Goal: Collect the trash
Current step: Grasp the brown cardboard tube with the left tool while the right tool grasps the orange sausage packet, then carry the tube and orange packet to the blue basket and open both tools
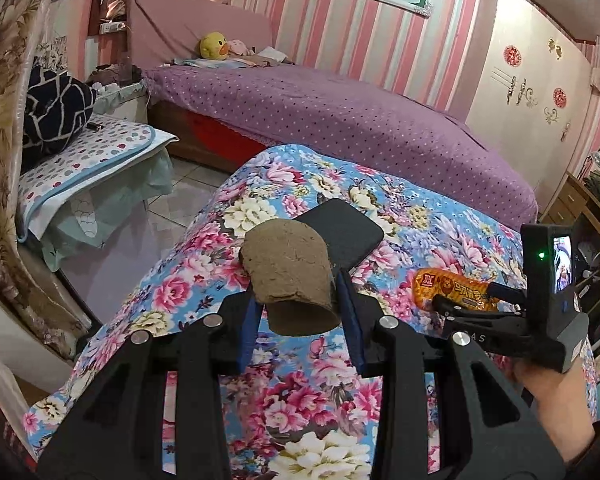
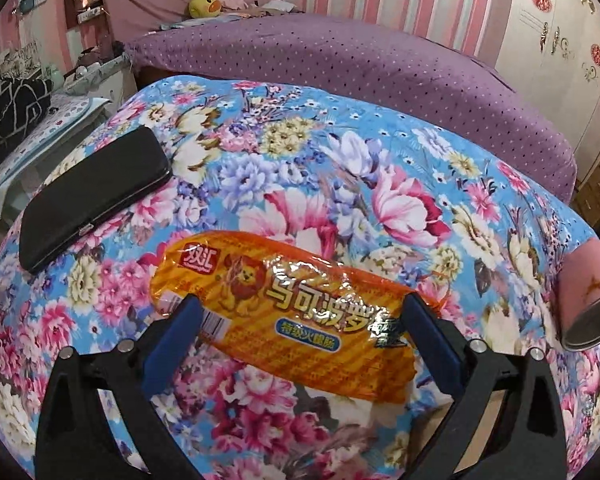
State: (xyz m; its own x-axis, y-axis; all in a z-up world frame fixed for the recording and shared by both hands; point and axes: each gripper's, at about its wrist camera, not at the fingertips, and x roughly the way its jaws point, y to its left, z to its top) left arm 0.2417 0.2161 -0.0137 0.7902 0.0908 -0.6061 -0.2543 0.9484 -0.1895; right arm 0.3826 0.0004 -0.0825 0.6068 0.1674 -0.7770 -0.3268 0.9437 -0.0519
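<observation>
Holding a brown cardboard tube [image 1: 290,276] between its blue pads, the left hand-held gripper [image 1: 300,312] is closed on this piece of trash above the flowered quilt [image 1: 284,400]. The grip is only on the near end of the tube, so I think the tube can tilt or slip out if the hand turns quickly. The soft cardboard can also crush under more pressure.

Just behind the tube lies a black phone [image 2: 94,196], which is not trash; a careless move could knock it off the quilt's edge.

More to the right, the right hand-held gripper [image 2: 300,340] stands with its jaws wide apart, one pad at each side of the orange sausage wrapper [image 2: 284,316], which lies flat on the quilt. The pads do not press it yet. The film looks thin and slippery, so the pads may slide over it or pinch the quilt cloth together with it.

At the far right a pink can [image 2: 590,300] lies on its side, cut off by the picture's edge. I cannot tell if the wrapper is empty, or where the trash must go, because no bin shows.
</observation>
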